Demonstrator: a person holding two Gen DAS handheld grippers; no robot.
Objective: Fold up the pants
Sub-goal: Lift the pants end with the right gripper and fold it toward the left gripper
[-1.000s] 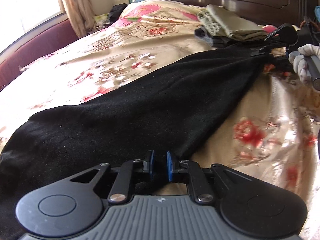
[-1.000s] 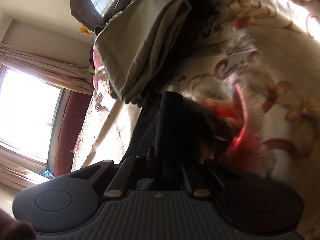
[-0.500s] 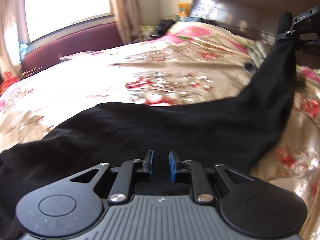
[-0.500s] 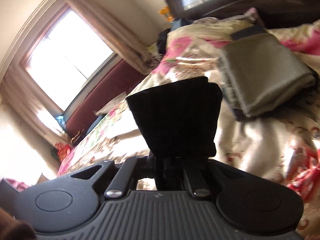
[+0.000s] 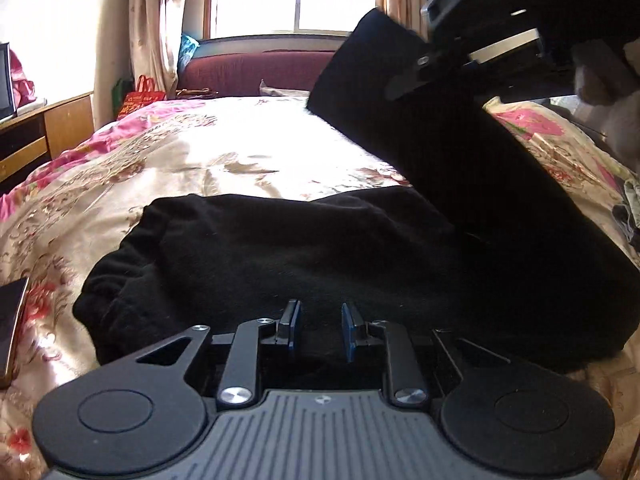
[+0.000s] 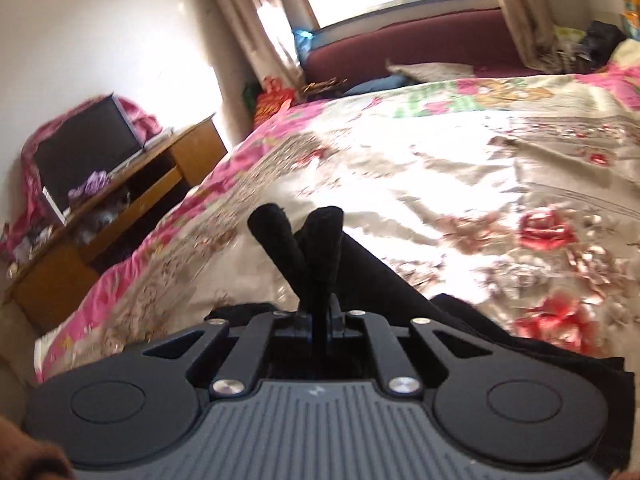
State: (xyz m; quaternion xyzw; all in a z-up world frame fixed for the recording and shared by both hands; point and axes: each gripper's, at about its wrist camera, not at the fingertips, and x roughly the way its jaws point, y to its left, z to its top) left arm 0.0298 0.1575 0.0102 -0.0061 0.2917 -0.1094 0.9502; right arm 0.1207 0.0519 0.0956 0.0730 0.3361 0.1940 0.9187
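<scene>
Since a second ago: we have swung the pant-leg end up off the bed and across toward the waist end, and both views have turned from the headboard to the window side of the room.
Right gripper (image 6: 319, 330): its jaws are pinched tight on the cuff end of the black pants (image 5: 328, 256), two rolled edges of cloth sticking up past the pads; in the left wrist view this gripper (image 5: 420, 76) rides high at the upper right with the leg hanging from it in a slope.
Left gripper (image 5: 318, 330): its jaws have just been opening and now stand narrowly apart; the blue pads (image 5: 295, 326) do not press on anything we can make out, though black cloth lies right under and ahead of them.
Pants: the body lies bunched across the near part of the floral bedspread (image 5: 224, 148), close to the near edge, the waist end toward the left; the lifted leg rises from its right side.
Beside them: a phone (image 5: 12, 324) rests at the left edge of the bed.
Meaning for the fold: we judge the lengthwise fold is midway; the cuff has yet to be laid on the waist end, and the left hand seems to have let go of its anchor.
Risk: the loose body may drag as the leg comes over.
</scene>
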